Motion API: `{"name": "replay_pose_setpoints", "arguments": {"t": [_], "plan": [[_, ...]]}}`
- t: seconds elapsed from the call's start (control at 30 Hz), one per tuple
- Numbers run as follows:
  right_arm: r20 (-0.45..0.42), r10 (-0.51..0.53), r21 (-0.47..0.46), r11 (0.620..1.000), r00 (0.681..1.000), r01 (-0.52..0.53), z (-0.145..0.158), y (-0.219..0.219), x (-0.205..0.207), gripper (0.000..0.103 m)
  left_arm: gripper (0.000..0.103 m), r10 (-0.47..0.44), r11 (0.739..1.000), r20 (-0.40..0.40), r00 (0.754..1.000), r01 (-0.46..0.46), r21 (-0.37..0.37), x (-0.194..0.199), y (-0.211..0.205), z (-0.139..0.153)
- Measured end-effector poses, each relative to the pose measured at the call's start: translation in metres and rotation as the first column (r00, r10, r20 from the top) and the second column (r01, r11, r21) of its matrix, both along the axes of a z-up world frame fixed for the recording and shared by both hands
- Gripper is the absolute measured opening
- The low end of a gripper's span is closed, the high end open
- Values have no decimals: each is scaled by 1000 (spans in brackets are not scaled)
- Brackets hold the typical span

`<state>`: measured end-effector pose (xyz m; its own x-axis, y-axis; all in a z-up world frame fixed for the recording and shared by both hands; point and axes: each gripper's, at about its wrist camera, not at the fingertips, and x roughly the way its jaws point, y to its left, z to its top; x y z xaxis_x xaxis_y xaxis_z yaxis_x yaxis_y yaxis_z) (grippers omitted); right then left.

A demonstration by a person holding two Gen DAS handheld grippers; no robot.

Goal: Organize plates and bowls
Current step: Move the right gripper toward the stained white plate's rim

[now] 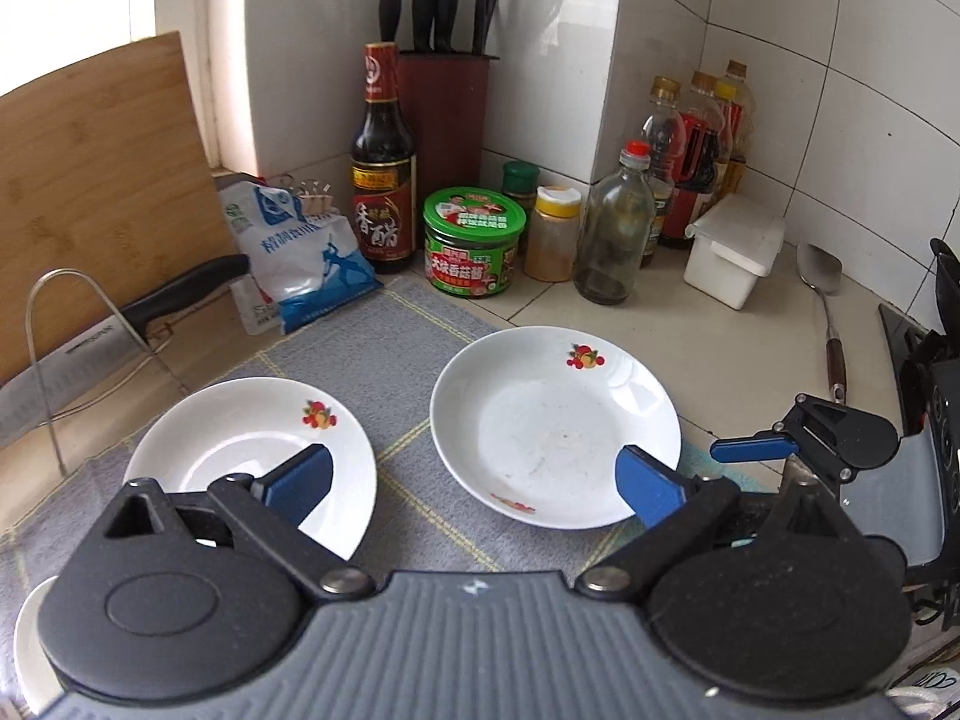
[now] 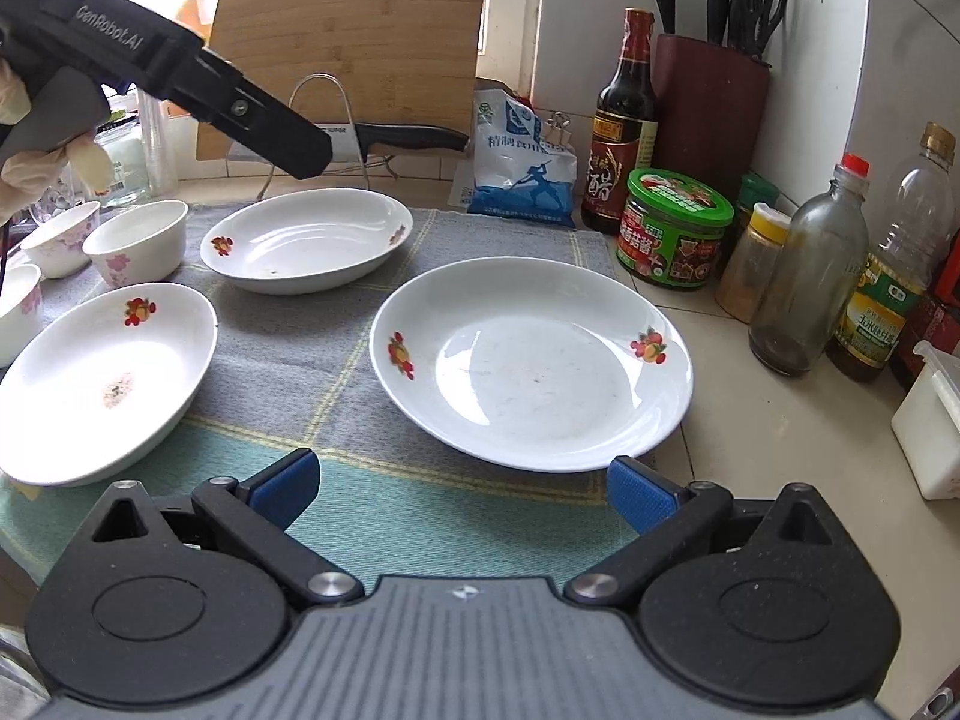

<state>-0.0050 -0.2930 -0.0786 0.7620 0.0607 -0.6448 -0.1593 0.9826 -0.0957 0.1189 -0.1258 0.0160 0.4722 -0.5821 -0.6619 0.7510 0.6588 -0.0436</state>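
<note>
A tiled kitchen worktop (image 2: 750, 438) carries a grey checked mat (image 2: 300, 354) — three fruit-patterned plates lie on it, the largest plate (image 2: 531, 363) at its 3 o'clock edge. Left gripper (image 1: 474, 483) and right gripper (image 2: 462, 489) both hover with fingers spread, empty.

Left gripper (image 1: 474, 483) jaws wide, nothing between, hovering over grey mat (image 1: 384, 360). Two white plates on mat: small (image 1: 240, 438) left, large (image 1: 540, 420) right. Right gripper (image 1: 774, 450) at right edge.
</note>
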Motion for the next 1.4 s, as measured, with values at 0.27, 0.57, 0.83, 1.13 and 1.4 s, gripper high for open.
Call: {"name": "replay_pose_setpoints", "arguments": {"t": [0.27, 0.57, 0.83, 1.13, 1.4], "plan": [[-1, 30, 45, 999, 1000, -29, 5, 37, -13, 103, 101, 118, 993, 88, 989, -118, 3, -64, 48, -14], [-14, 65, 78, 995, 998, -64, 6, 80, -21, 103, 101, 214, 977, 81, 973, -215, -7, -115, 104, -37], [-36, 59, 44, 997, 998, -57, 7, 113, -26, 103, 101, 244, 970, 33, 969, -245, 11, -138, 147, -62], [-80, 61, 22, 998, 995, -60, 7, 131, -31, 103, 101, 253, 967, -23, 967, -252, 38, -143, 162, -98], [-151, 112, 80, 992, 982, -101, -5, 126, -12, 103, 101, 260, 964, -50, 964, -256, 70, -134, 148, -116]]}}
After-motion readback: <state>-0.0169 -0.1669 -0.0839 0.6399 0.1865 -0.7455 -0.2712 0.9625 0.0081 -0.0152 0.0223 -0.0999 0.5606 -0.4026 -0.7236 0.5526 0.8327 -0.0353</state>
